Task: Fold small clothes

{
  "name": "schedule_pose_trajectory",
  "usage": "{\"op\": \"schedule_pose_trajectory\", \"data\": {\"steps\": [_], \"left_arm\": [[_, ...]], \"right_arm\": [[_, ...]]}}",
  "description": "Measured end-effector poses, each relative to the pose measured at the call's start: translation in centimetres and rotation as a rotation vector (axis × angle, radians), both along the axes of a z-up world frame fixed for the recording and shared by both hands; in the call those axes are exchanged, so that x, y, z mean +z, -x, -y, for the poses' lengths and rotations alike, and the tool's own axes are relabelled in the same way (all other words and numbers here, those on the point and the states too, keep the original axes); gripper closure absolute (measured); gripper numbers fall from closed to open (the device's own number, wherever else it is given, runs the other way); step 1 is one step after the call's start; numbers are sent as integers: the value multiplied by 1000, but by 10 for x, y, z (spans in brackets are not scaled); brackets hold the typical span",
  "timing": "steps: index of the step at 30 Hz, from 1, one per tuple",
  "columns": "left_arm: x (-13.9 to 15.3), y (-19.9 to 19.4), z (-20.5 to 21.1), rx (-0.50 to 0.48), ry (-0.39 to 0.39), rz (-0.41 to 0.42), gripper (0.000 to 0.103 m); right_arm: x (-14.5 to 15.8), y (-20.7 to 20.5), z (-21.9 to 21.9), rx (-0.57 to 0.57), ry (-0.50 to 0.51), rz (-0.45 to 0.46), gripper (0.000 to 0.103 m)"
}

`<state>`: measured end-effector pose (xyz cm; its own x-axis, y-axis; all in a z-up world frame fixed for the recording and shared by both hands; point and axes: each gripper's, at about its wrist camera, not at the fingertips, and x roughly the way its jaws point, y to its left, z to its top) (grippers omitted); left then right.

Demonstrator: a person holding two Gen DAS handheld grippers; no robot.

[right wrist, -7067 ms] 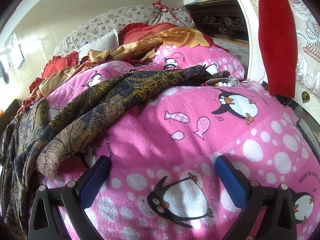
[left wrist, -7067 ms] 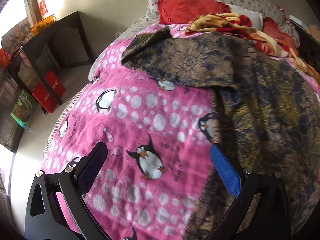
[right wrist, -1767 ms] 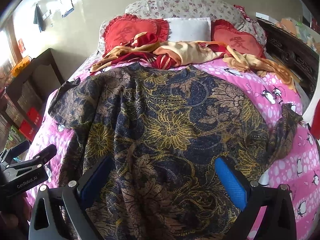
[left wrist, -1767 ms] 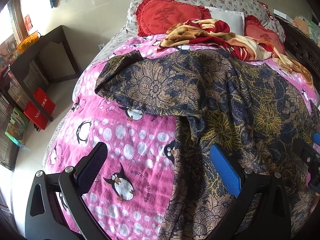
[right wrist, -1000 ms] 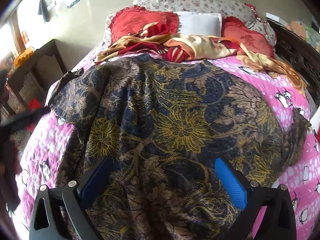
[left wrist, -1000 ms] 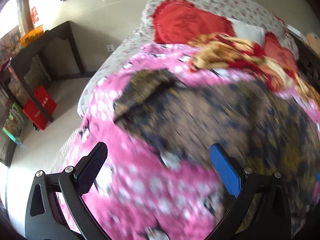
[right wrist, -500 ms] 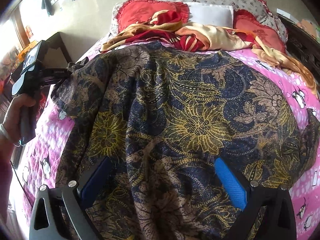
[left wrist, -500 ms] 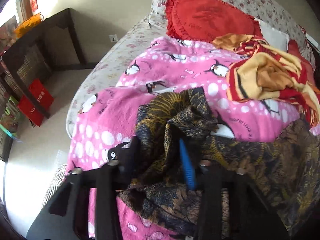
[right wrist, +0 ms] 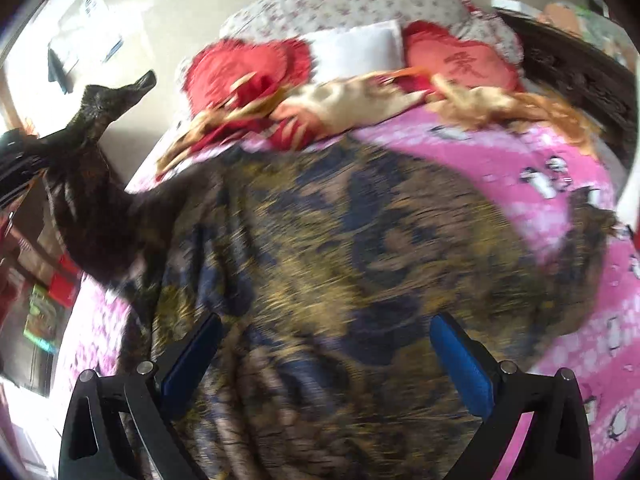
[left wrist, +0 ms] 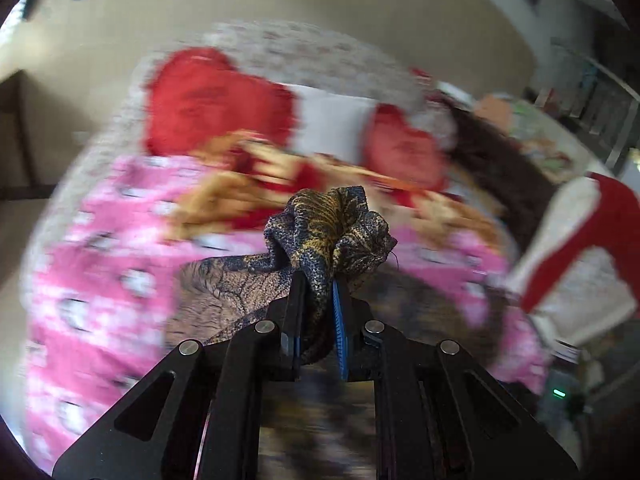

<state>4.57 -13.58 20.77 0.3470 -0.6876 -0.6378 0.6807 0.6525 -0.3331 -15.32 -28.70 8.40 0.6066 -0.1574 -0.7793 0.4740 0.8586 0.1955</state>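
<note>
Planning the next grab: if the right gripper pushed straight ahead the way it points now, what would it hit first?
Most likely the patterned garment, which fills the space between and ahead of the open right gripper. The frame is blurred, so how far off it lies is unclear.

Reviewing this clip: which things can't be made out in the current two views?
- Left wrist view: pink penguin-print blanket and red cushions smeared by motion blur.
- Right wrist view: dark floral-patterned garment blurred, its lower hem cut off by the frame edge.
- Right wrist view: left gripper mostly beyond the left edge.

Beige wall [left wrist: 320, 8], dark wooden headboard [right wrist: 576, 76], sunlit room
</note>
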Motion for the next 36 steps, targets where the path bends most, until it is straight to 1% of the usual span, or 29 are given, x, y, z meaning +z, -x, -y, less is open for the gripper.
{"op": "schedule_pose_trajectory", "data": {"steps": [1,3,4,6,7,8,10,12,14,15,16,17,18,19,21,22,24,25,26,27,28,29,30,31,32,33,34,35,36], "left_arm": [[-1,16,20,-50,19,-26,91],[-7,37,45,-112,23,-47,91],[-17,52,66,-147,18,-69,91],[-34,69,92,-197,5,-104,91],[-48,79,107,-218,-14,-125,91],[-56,86,115,-222,-33,-123,91],[-77,95,132,-226,-99,-84,87],[-89,97,137,-241,-156,-82,87],[-93,95,124,-254,-167,-108,87],[-93,96,116,-255,-166,-113,83],[-92,95,102,-254,-162,-104,72],[-90,94,91,-247,-160,-91,63],[-88,93,74,-226,-165,-65,44],[-86,93,59,-194,-172,-32,33],[-85,87,22,-111,-193,43,31],[-87,85,11,-91,-208,61,31],[-98,76,-14,-21,-281,97,31],[-111,68,-26,31,-352,106,31],[-122,61,-34,65,-397,107,31],[-132,56,-40,97,-435,106,31],[-144,50,-48,133,-474,104,31],[-156,45,-56,171,-515,101,31],[-164,40,-60,202,-549,99,31],[-174,34,-67,237,-575,80,31],[-178,31,-73,251,-569,59,31],[-182,28,-81,268,-542,32,31],[-183,27,-85,277,-522,21,30],[-184,26,-90,288,-501,12,30],[-184,26,-93,293,-494,11,30]], "right_arm": [[3,6,9,-23,1,3,0],[7,19,31,-71,-3,13,0],[9,25,40,-90,-1,15,0],[10,38,60,-132,10,14,0],[10,45,72,-155,15,10,0],[9,51,80,-171,18,6,0],[6,62,97,-213,20,-8,0],[1,73,113,-240,-7,-7,0],[-3,77,120,-237,-33,-9,0],[-4,76,123,-230,-36,-8,0],[-5,73,123,-215,-34,-1,0],[-5,70,122,-202,-33,5,0],[-4,65,121,-186,-32,15,0],[-3,58,119,-166,-28,28,0],[-2,45,115,-136,-16,44,0],[-1,35,113,-106,-13,53,0],[-1,19,106,-48,-13,70,0],[-2,10,102,-4,-5,75,0],[-3,-1,98,28,27,53,0],[-5,-11,96,27,80,8,0],[-3,-14,96,9,120,-9,1],[0,-13,98,-5,127,11,1],[3,-8,102,-19,112,52,1],[6,0,107,-44,73,109,2],[5,4,112,-68,49,127,7],[3,6,115,-84,42,118,13],[1,5,116,-89,47,92,26],[-5,1,116,-82,62,51,34],[-9,-1,116,-73,71,27,35]]}}
